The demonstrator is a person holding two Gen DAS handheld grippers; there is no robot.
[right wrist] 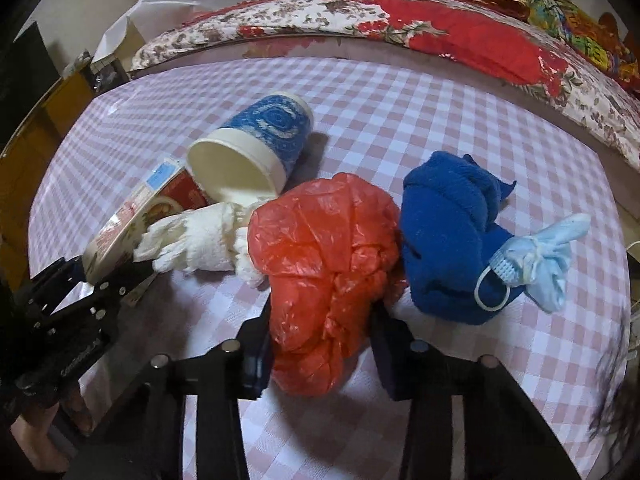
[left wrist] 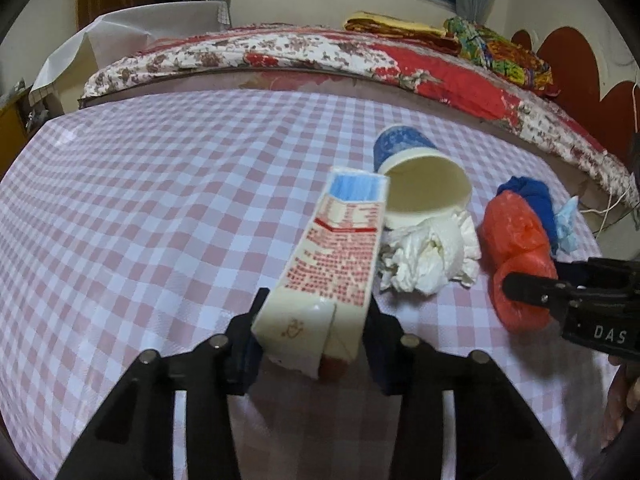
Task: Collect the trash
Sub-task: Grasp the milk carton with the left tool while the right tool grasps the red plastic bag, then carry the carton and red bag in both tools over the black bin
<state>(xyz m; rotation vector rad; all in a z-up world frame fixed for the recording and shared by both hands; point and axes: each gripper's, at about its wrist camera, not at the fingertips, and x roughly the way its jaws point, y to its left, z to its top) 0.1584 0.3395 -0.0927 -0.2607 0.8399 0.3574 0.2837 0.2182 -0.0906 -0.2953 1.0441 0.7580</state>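
Note:
A white cardboard carton [left wrist: 336,248] with red print and a blue end lies tilted between my left gripper's [left wrist: 314,316] pads, which are shut on its near end. My right gripper [right wrist: 322,320] is shut on a crumpled red plastic bag [right wrist: 320,248]. In the left wrist view the same bag [left wrist: 516,240] lies at the right, with a right-gripper finger [left wrist: 524,288] against it. The right wrist view has the carton [right wrist: 120,224] at the left, gripped by the left gripper [right wrist: 116,276]. Both objects rest on the pink-and-white checked tablecloth [left wrist: 160,200].
A tipped blue paper cup [right wrist: 264,136], a crumpled white tissue [right wrist: 196,240], a balled blue cloth [right wrist: 444,232] and a light blue face mask [right wrist: 536,264] lie close around the held items. A bed with a floral quilt [left wrist: 280,52] runs along the table's far edge.

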